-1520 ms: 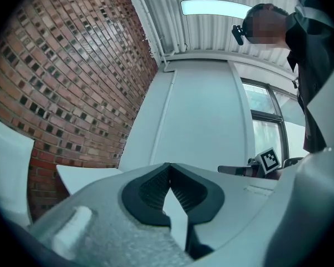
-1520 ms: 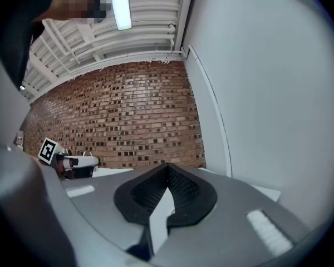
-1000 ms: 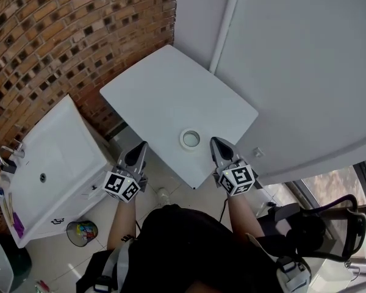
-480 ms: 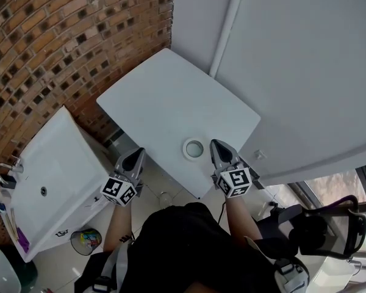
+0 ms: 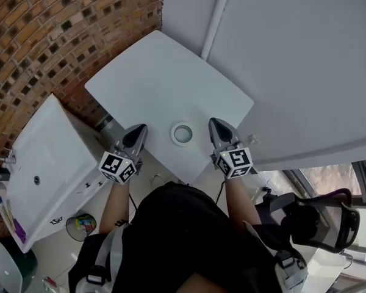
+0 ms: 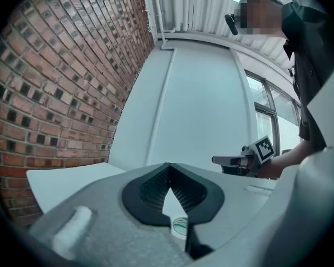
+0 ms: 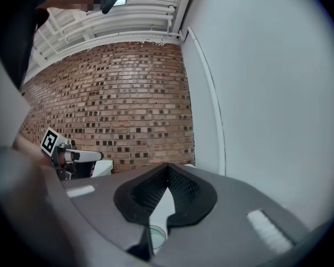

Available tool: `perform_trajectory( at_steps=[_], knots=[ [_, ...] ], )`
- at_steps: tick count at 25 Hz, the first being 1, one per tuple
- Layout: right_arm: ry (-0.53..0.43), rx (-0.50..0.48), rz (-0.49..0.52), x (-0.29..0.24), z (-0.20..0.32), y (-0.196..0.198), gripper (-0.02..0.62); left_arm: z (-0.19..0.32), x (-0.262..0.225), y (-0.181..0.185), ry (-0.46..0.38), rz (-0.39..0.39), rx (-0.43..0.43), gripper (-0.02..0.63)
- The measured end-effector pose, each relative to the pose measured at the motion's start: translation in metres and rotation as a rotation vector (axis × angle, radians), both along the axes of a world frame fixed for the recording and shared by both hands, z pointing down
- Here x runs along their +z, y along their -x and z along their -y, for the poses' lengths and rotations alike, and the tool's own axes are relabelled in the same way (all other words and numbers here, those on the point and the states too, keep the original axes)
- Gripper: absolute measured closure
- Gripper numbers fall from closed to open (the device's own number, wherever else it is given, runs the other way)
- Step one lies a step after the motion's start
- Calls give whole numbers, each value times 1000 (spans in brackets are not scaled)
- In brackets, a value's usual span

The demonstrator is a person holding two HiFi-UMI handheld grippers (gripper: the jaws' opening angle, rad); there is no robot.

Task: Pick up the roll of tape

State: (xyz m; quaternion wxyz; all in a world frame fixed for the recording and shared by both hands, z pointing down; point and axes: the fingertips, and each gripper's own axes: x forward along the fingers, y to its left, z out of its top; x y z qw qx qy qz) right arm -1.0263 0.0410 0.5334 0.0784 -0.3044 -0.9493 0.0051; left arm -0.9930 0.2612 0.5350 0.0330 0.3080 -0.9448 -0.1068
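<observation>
A white table stands in a corner, brick wall on one side and plain grey wall on the other, with a white sink off beyond the left gripper. The roll of tape lies on the table between the two grippers, just inward of the right gripper and a little further from the left one, close to the table edge nearest the person.

Both grippers have their jaws pressed together at the tips and hold nothing.

As I see it, the risk is a nudge. Closed jaws coming in would only push the roll, and this near the edge it could slide off to the floor. The jaws would need to spread first. Lying so low, it could also slip from a shallow pinch.

The roll is a pale, flat ring with an open middle, and each gripper view shows a faint green tint inside it.
</observation>
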Motion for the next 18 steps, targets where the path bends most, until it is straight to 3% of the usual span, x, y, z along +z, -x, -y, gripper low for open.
perform_trajectory(
  at_steps=[4,7,10,12,18],
  knots=[
    [-32,-60,1,6,-9,8,589,9,2,6,12,-2,2,604],
    [-117,-175,-50,33,-29,7,589,8,9,5,32,-18,-9,604],
    [-214,-289,-133,69,-52,6,582,5,13,2,44,-31,-27,604],
    [-281,-373,-207,94,-67,3,459,3,17,-1,50,-39,-33,604],
    [-547,-626,-425,167,-105,-28,445,-7,25,-15,39,-61,-75,604]
  ],
)
